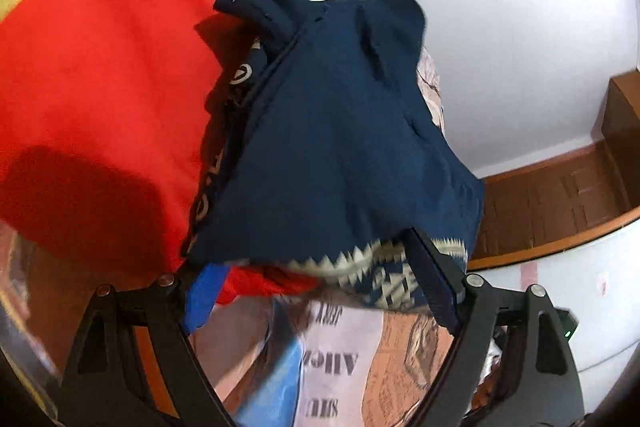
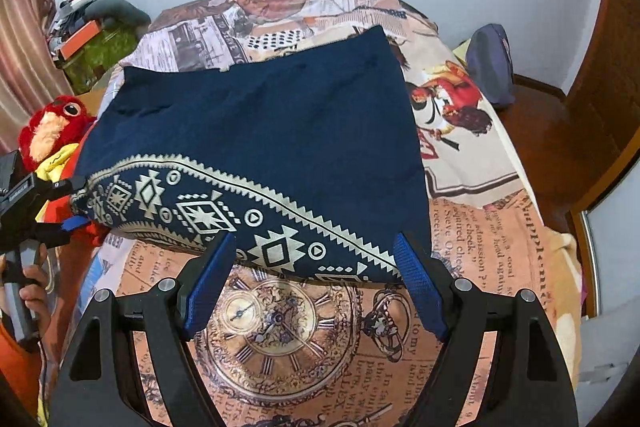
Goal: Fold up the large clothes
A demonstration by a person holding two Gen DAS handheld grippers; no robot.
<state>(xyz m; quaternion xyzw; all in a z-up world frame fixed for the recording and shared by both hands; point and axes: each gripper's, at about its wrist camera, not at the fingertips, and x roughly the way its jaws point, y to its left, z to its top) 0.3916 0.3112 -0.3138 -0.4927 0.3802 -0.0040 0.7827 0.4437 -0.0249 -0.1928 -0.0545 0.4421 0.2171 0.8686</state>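
Observation:
A navy garment [image 2: 260, 131] with a white geometric hem band [image 2: 208, 211] lies spread on the printed bedsheet [image 2: 280, 327]. My right gripper [image 2: 316, 239] is open, its blue pads [image 2: 210, 283] on either side of the near hem, not pressing it. In the left wrist view the navy garment [image 1: 340, 131] is bunched beside a red garment [image 1: 100, 67]. My left gripper [image 1: 316, 259] is open with the patterned hem corner [image 1: 380, 267] between its jaws. From the right wrist view, a hand [image 2: 24, 291] holds the left gripper [image 2: 74, 203] at the hem's left end.
A red plush toy [image 2: 52, 131] and yellow cloth [image 2: 56, 159] sit left of the garment. A dark bag [image 2: 490, 63] rests at the bed's far right corner. Clutter [image 2: 88, 27] is piled at the back left. Brown wood floor [image 1: 552, 195] borders the bed.

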